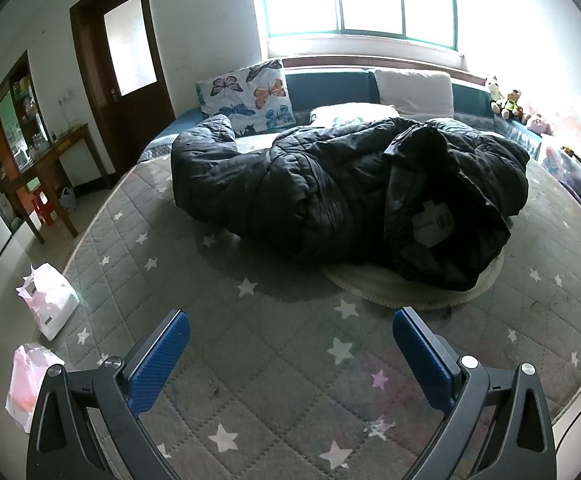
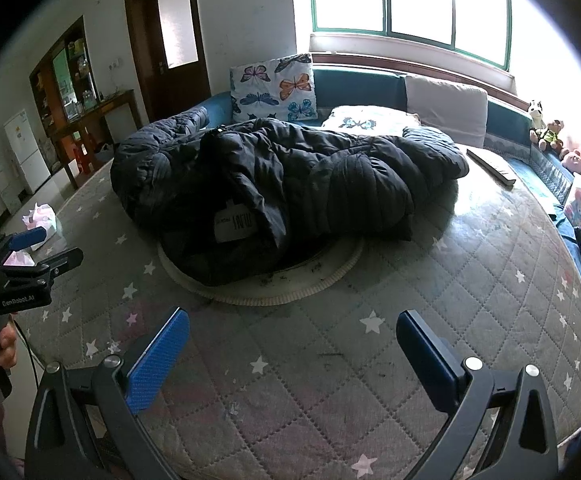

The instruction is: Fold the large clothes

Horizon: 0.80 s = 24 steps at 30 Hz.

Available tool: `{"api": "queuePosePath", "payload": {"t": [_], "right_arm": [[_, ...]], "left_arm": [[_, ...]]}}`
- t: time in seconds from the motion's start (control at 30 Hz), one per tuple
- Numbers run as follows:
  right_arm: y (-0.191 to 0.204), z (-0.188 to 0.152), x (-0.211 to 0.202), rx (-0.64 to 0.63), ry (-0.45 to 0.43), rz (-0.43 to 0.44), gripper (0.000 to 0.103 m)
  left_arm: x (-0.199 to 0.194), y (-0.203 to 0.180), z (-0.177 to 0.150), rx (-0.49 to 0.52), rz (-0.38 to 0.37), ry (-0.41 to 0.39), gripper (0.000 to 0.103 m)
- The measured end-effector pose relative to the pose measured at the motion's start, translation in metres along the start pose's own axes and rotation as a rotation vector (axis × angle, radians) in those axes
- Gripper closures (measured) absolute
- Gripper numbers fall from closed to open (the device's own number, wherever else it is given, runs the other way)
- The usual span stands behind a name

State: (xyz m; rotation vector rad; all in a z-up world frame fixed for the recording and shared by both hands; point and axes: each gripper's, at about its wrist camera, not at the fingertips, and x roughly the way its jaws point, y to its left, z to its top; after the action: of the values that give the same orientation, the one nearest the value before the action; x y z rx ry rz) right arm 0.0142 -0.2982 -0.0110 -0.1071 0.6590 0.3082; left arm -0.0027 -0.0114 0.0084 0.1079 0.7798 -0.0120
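Observation:
A large black puffer jacket (image 1: 330,192) lies crumpled in a heap on the grey star-patterned quilted mattress (image 1: 274,360), partly over a round white mat (image 1: 410,280). Its white inner label (image 1: 434,224) faces up. In the right wrist view the jacket (image 2: 290,184) sits mid-bed with its label (image 2: 236,222) toward me. My left gripper (image 1: 290,344) is open and empty above the mattress, short of the jacket. It also shows in the right wrist view (image 2: 38,248) at the left. My right gripper (image 2: 292,344) is open and empty, also short of the jacket.
A butterfly pillow (image 1: 250,96), other pillows and plush toys (image 1: 506,100) line the blue headboard under the window. A flat dark object (image 2: 490,166) lies on the bed's right side. White and pink bags (image 1: 46,300) sit on the floor left, near a wooden desk (image 1: 50,168) and door.

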Motion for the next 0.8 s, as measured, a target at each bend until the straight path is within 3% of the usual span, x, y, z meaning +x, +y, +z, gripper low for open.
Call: {"api": "queuePosePath", "payload": {"t": [0.8], "right_arm": [[0.001,0.007,0.002,-0.013,-0.012,0.0,0.0]], "left_arm": [[0.001,-0.004,0.011,0.046,-0.007,-0.016,0.0]]}}
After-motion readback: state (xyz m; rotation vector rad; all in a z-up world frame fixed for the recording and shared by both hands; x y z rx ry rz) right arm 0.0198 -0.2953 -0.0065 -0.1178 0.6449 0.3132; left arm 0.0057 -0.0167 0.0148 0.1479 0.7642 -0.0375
